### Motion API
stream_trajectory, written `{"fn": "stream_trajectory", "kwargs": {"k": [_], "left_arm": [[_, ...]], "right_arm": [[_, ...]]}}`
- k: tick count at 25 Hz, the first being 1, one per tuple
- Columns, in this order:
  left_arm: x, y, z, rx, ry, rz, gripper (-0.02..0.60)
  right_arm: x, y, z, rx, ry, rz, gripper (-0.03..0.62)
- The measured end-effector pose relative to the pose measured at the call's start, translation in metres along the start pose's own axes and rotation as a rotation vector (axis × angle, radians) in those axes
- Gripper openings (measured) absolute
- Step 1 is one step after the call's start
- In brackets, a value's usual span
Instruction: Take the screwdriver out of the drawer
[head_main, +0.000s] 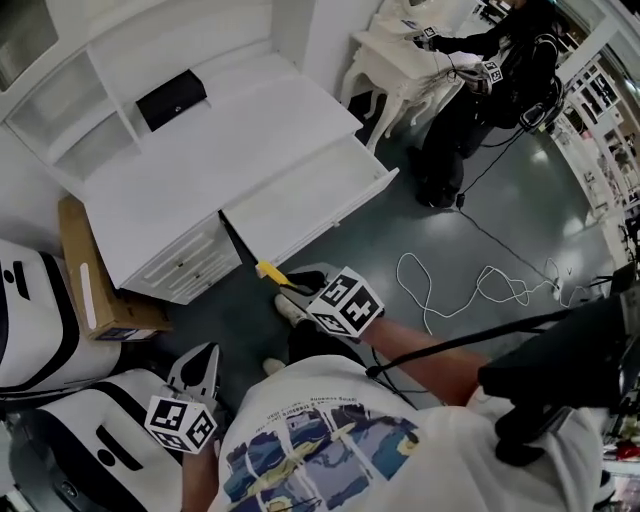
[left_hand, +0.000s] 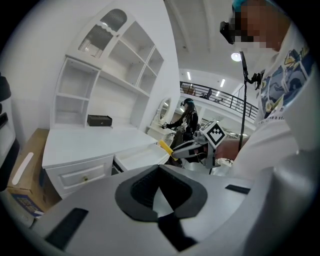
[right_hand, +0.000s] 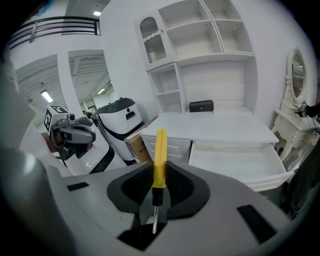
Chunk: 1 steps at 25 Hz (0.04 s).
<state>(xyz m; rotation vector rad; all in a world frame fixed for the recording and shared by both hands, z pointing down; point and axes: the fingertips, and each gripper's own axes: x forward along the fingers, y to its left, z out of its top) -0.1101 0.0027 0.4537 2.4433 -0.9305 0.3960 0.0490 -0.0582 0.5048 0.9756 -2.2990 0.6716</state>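
Item 1, screwdriver (right_hand: 159, 150): yellow handle, thin metal shaft. It is being held outside the drawer (head_main: 310, 195), over the dark floor just off the drawer's front corner. The handle is being pointed outward past the fingertips, the shaft back toward the gripper body.

Item 2, right gripper (head_main: 285, 288): its jaws are being kept clamped on the screwdriver handle, one pad on each side. It is being carried in front of the wearer's chest, angled down.

Item 3, left gripper (head_main: 205, 362): it is being held low at the left, well apart from the desk (head_main: 200, 150). Its jaws are being kept together at the tips, with nothing between them.

Item 4, drawer: white and shallow, being left pulled out from the desk's right half; no contents are being shown in any view.

Item 5, desk: white, with shelving at the back; a black box (head_main: 171, 98) is being kept on its top near the shelves. A small knobbed drawer front (head_main: 185, 262) is being shown closed at the left.

Item 6, carton (head_main: 85, 270): brown, being stood on the floor beside the desk's left end.

Item 7, cable (head_main: 450, 285): white, being left looped on the floor to the right.

Item 8, second person (head_main: 480, 70): being seen at a white table in the far corner
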Motion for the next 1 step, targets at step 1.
{"fn": "stream_trajectory", "kwargs": {"k": [1], "left_arm": [[0.0023, 0.0011, 0.0014, 0.001, 0.001, 0.002, 0.014]], "right_arm": [[0.0013, -0.0024, 0.0010, 0.000, -0.001, 0.002, 0.095]]}}
